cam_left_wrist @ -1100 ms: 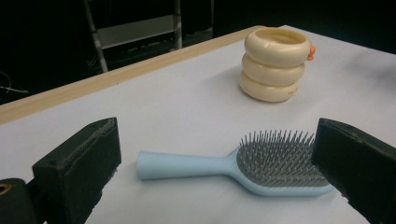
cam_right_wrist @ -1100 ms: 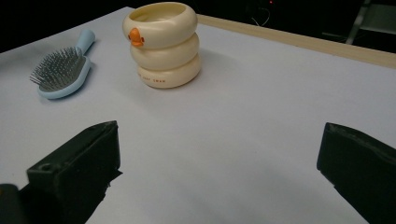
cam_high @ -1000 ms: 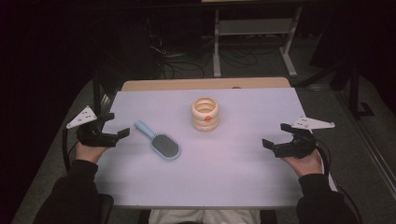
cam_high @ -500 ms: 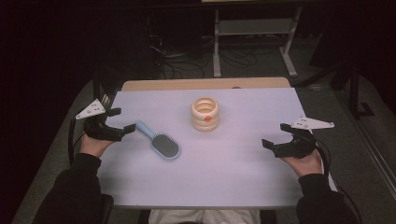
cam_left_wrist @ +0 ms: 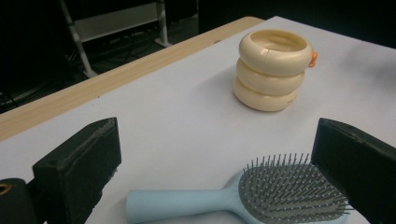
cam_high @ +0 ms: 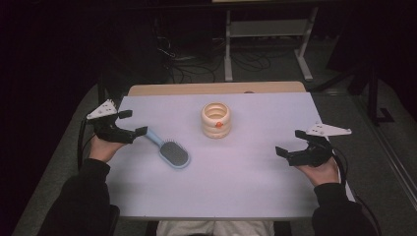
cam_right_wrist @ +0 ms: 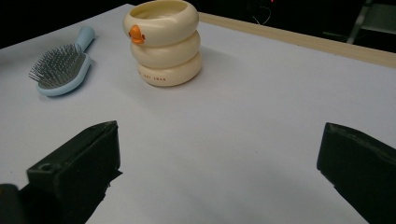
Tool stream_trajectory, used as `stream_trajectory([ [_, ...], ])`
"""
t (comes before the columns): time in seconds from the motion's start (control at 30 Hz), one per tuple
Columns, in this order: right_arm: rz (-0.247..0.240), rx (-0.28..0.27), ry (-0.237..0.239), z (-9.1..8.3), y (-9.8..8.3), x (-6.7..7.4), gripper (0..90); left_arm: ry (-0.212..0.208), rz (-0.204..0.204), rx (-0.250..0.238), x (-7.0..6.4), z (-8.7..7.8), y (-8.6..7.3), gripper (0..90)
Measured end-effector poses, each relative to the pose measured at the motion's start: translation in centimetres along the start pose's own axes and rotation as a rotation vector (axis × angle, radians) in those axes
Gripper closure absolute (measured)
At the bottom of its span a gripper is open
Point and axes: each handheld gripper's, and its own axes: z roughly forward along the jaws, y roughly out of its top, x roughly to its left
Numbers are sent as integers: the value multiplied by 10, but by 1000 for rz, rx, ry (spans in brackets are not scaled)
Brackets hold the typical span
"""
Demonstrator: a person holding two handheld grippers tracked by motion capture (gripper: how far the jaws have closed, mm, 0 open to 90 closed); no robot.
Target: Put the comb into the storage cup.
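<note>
A light blue hairbrush [cam_high: 169,150] lies bristles up on the left half of the white table [cam_high: 255,177], its handle pointing back left. A cream cup [cam_high: 216,119] shaped like three stacked rings, with a small orange beak, stands upright near the middle back. My left gripper [cam_high: 134,123] is open and empty, with its fingertips just beside the end of the brush handle. In the left gripper view the brush [cam_left_wrist: 261,196] lies low between the jaws and the cup [cam_left_wrist: 273,70] stands beyond. My right gripper [cam_high: 290,142] is open and empty near the right edge, facing the cup [cam_right_wrist: 163,42] and brush [cam_right_wrist: 60,70].
A strip of bare wood [cam_high: 216,88] runs along the table's far edge. Behind the table, on the dark floor, are a metal stand [cam_high: 265,29] and loose cables [cam_high: 182,64]. The person's dark sleeves come in at the bottom corners.
My left gripper has moved forward and right, up to the end of the brush handle. The right gripper, brush and cup have stayed put.
</note>
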Motion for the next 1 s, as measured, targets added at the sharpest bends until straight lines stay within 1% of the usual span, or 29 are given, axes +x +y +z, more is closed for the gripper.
stream_trajectory([
  [0.07,-3,1,1,0,0,0,0,-2,-10,-3,1,2,3,9],
  [0.13,-4,3,0,1,0,0,0,-12,-9,-3,1,4,5,9],
  [0.3,-6,7,-1,1,0,1,0,-20,1,2,1,10,11,9],
  [0.33,-6,8,0,1,0,1,0,-19,4,13,1,13,13,9],
  [0.37,-6,9,0,1,0,1,0,-19,4,13,1,13,13,9],
  [0.4,-6,10,0,1,0,1,0,-21,-3,26,2,17,14,9],
  [0.47,-5,12,2,2,0,1,0,-16,-6,32,3,19,15,9],
  [0.5,-5,12,2,2,0,1,0,-12,-3,44,3,21,16,9],
  [0.53,-4,14,2,2,0,1,0,-10,-12,53,4,26,16,10],
  [0.6,-4,17,3,2,0,1,0,-14,-7,73,4,31,17,9],
  [0.63,-4,17,3,2,0,1,0,-14,-7,73,4,31,17,10],
  [0.7,-8,18,3,3,0,1,0,-24,-11,82,4,37,18,10],
  [0.83,-9,17,4,3,0,1,0,-21,-14,105,6,43,19,10],
  [1.0,-10,20,4,3,0,1,0,-13,-39,134,12,49,18,11],
])
